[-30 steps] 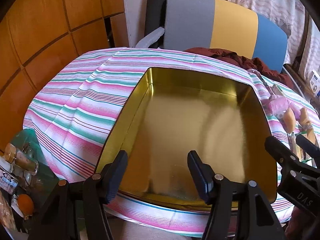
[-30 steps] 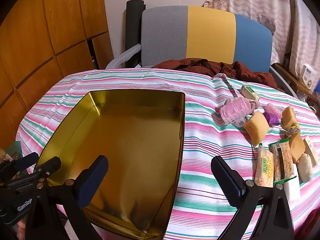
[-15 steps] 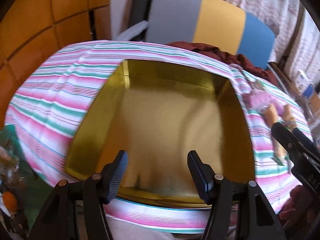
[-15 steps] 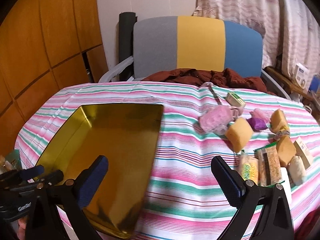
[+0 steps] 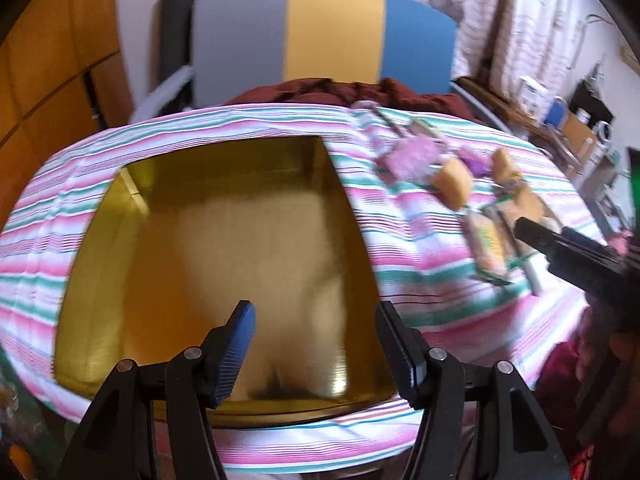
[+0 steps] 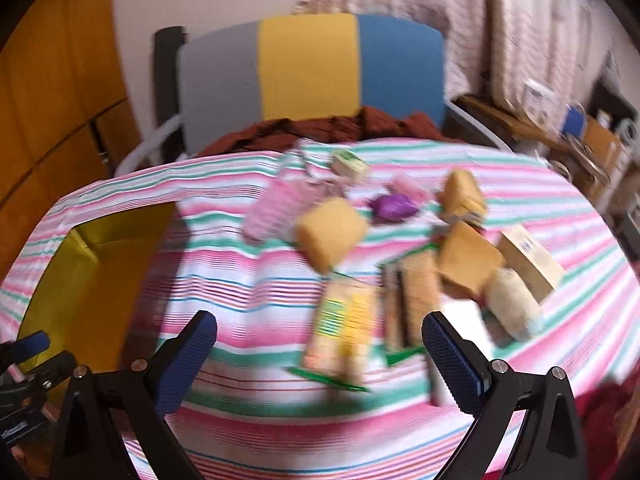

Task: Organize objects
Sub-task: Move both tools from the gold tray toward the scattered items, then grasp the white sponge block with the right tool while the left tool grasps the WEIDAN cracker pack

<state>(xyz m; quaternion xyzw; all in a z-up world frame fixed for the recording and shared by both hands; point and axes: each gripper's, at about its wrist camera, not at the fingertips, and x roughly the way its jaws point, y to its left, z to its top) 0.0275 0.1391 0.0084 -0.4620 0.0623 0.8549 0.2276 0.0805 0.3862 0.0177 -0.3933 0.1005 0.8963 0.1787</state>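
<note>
The gold tin (image 5: 224, 264) is sitting empty on the striped tablecloth (image 5: 52, 240), directly ahead of and below the left gripper (image 5: 314, 344), whose jaws are standing apart with nothing between them. To that gripper's right, the pile is waiting: pink hair rollers (image 6: 272, 208), a yellow sponge (image 6: 330, 232), a purple wrapper (image 6: 392, 206), the snack packet (image 6: 342, 332) and a cream box (image 6: 530, 260). The right gripper (image 6: 320, 356) is hanging just short of the snack packet, fingers spread wide and empty, with the tin off to its left. The danger here, I'd say, is the crowding: the packets are lying touching each other, so a wide bite could be catching two at once, or nudging the neighbouring crackers (image 6: 412, 300) aside. The blur is suggesting speed, and an overshoot might be shoving things toward the table edge.
</note>
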